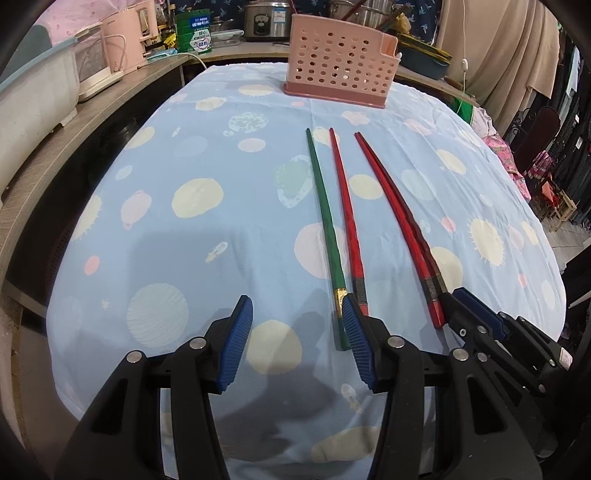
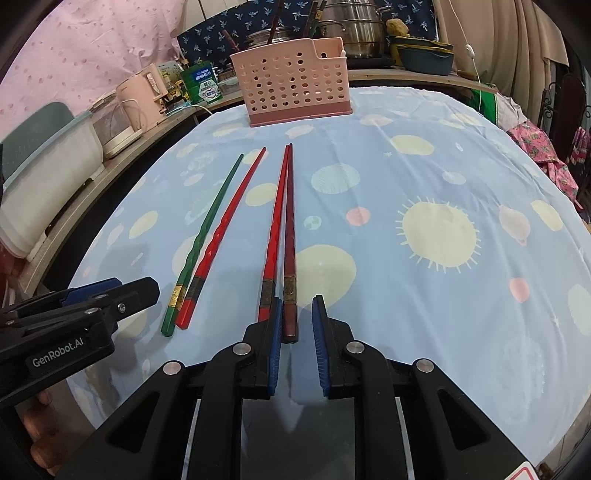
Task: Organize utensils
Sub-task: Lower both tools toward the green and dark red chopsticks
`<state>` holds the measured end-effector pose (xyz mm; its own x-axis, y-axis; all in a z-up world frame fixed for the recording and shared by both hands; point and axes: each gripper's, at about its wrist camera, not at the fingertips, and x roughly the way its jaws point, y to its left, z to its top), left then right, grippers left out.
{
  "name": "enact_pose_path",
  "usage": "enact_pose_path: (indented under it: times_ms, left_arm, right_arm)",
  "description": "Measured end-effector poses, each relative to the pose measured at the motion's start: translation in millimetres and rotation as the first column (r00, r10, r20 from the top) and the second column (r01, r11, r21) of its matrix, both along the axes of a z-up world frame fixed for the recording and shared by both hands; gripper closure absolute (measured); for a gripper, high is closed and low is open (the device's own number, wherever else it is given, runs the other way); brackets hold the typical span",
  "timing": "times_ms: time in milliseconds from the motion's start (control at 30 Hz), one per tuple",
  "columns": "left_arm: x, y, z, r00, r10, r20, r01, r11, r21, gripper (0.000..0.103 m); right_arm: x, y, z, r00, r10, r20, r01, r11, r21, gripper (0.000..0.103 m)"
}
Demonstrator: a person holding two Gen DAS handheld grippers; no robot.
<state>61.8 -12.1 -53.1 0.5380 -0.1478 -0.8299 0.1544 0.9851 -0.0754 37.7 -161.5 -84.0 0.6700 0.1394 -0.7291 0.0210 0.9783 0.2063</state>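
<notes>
Several chopsticks lie side by side on the blue patterned tablecloth, thin ends toward a pink perforated holder at the far edge. My left gripper hovers open at the near end of the green chopstick. That end shows just inside its right finger, untouched. A red chopstick lies beside it. My right gripper stands narrowly open, the dark red chopstick between its pads with a gap. The bright red one passes its left finger.
A wooden counter along the left holds a pink kettle, white appliances and a green tin. Pots stand behind the holder. Curtains and clothes hang at the right. A person's hand shows at the lower left of the right wrist view.
</notes>
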Motion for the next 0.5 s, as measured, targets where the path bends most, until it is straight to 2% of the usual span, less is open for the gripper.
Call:
enact_pose_path:
  times_ms: [100,500]
  left_arm:
    - [2.8,-0.3,-7.2,1.0,0.001,-0.023,-0.001,1.0,-0.007,0.055]
    - [3.6,-2.2,-7.2,1.0,-0.009,-0.021,0.009,1.0,-0.023,0.055]
  right_arm:
    - [0.0,-0.2,-0.2,1.0,0.0,0.0,0.0,1.0,-0.002,0.086]
    - [0.5,-0.4,-0.9,1.0,-0.002,0.0,0.002,1.0,0.002,0.086]
